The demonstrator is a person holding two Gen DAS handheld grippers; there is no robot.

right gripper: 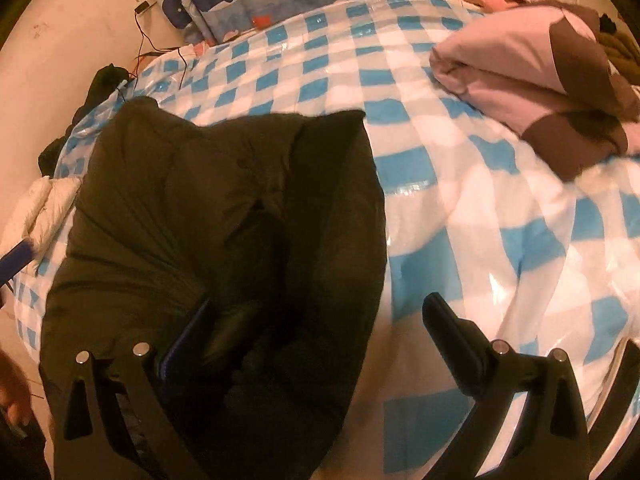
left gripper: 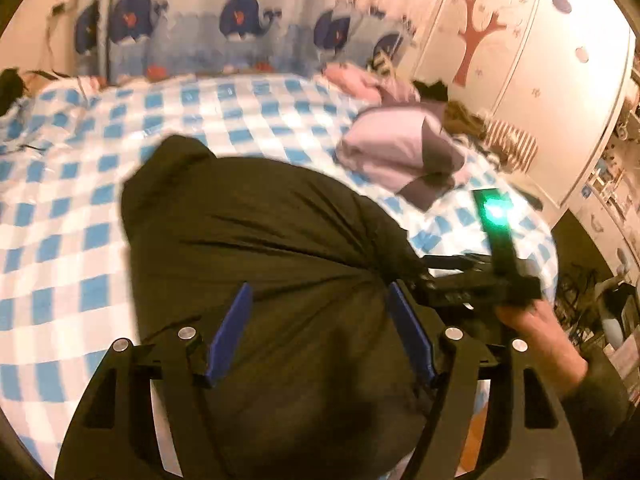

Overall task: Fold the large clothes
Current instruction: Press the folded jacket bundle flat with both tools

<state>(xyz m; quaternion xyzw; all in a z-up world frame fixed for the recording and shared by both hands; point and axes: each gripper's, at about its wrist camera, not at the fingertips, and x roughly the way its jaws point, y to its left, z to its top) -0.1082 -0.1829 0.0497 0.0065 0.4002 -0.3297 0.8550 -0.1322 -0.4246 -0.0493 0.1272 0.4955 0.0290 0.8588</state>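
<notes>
Both tongs stood wide apart over the dark jacket [left gripper: 260, 248], neither one pinching cloth. From its own camera the left gripper [left gripper: 320, 332] had its blue pads [left gripper: 230, 332] spread to either side of a gathered, puckered hump of the fabric, which bulged up between them; whether the pads touched it I cannot tell. The right gripper [right gripper: 320, 340] straddled the jacket's near right edge, one finger sunk against the dark folds and the other finger [right gripper: 452, 340] out over the bare bedspread [right gripper: 460, 208], probably ready to take that edge for a fold.

The jacket lay on the near side of the bed, a thick, padded, olive-black bulk with soft creases, seemingly doubled lengthwise. Beneath it the bedspread was glossy, checked blue and white, and looked slippery. Farther off, well apart, sat a folded pink garment [left gripper: 400, 148] with dark brown cuffs, likely finished work set aside. Whale-printed bedding [left gripper: 240, 28] lined the wall.
</notes>
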